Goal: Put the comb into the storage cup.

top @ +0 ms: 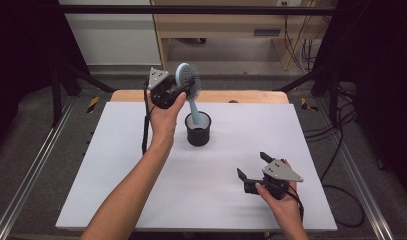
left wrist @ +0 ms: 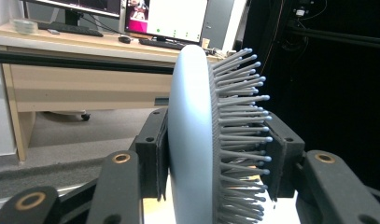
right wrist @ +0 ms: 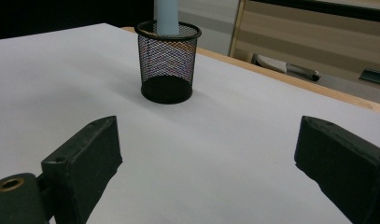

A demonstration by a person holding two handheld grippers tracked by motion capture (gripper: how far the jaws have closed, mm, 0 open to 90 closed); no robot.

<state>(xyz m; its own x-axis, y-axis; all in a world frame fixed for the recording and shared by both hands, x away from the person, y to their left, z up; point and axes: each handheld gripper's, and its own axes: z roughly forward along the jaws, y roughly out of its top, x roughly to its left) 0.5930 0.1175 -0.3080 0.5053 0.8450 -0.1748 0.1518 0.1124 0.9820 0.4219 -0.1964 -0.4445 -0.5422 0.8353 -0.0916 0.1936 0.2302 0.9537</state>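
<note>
Left claw point(top: 183, 90) pinches the head of a light-blue hairbrush point(top: 187, 77), one jaw on the smooth back, the other in the bristles. Brush hangs handle-down from the claw; handle tip sits inside the black mesh cup point(top: 198, 129) directly below the claw. In the left gripper view the brush head point(left wrist: 197, 135) is squeezed between both pads, bristles pointing to the view's right.

Right claw point(top: 253, 167) is spread wide, holding nothing, low over the table near the person's side, well apart from the cup. In the right gripper view the cup point(right wrist: 167, 63) stands ahead of the jaws, upright, with the blue handle point(right wrist: 166, 16) poking out the top.

Progress, my read: brush is nearly stowed in the cup, handle already in. Left to do: lower it fully if it isn't bottomed out (cannot tell), release the head, pull the hand away. Could tip the light cup if the claw drags sideways.

Surface: white sheet point(top: 141, 165) over a wooden tabletop point(top: 241, 96), bare apart from the cup. Room: grey carpet, dark frame rails at the sides, wooden desk point(left wrist: 61, 79) with monitors beyond, cables on the floor to the right.
</note>
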